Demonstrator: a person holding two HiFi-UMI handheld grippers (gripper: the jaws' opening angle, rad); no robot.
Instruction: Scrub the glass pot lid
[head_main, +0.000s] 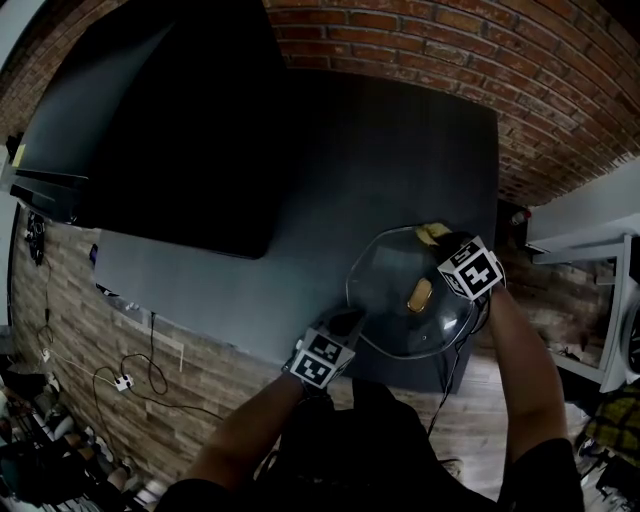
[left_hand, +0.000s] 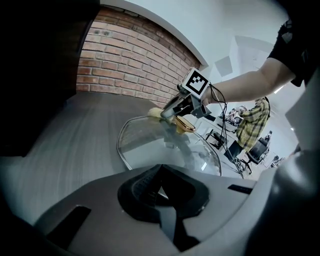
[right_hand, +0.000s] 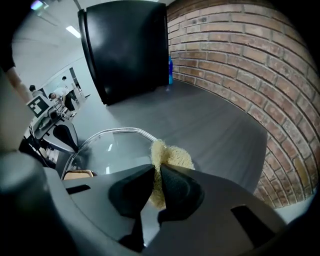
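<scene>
While reading the head view from bottom of frame upward, logged the person's forearms (head_main: 524, 365) first, one to each gripper. Found left gripper (head_main: 352, 322) at lower centre, marker cube (head_main: 322, 360) nearest the camera, jaws closed together on the near rim of the glass pot lid (head_main: 388, 305). Confirmed in left gripper view, with rim running straight into the shut jaws at lower centre of frame. Placed lid at lower right of head view, over the near right part of the dark worktop (head_main: 380, 170), close to its front edge. Could not tell whether lying flat or tipped up. Noted clear glass with metal rim, and gold knob (head_main: 420, 294) at about its middle. Found right gripper (head_main: 441, 238) beyond the knob, at the lid's far rim, jaws clamped on a yellow sponge (head_main: 431, 232). Checked in right gripper view: sponge bulging out above the pinched jaws at centre of frame, touching the rim as far as can be seen. Saw both grippers well apart, on opposite edges of the lid. Recorded grey worktop behind the lid, then a large black appliance (head_main: 170, 120) filling upper left of head view. Noted small blue bottle (right_hand: 170, 70) beside the appliance at upper centre of right gripper view. Logged brick wall (head_main: 480, 40) farthest back, along top and right of frame.
</scene>
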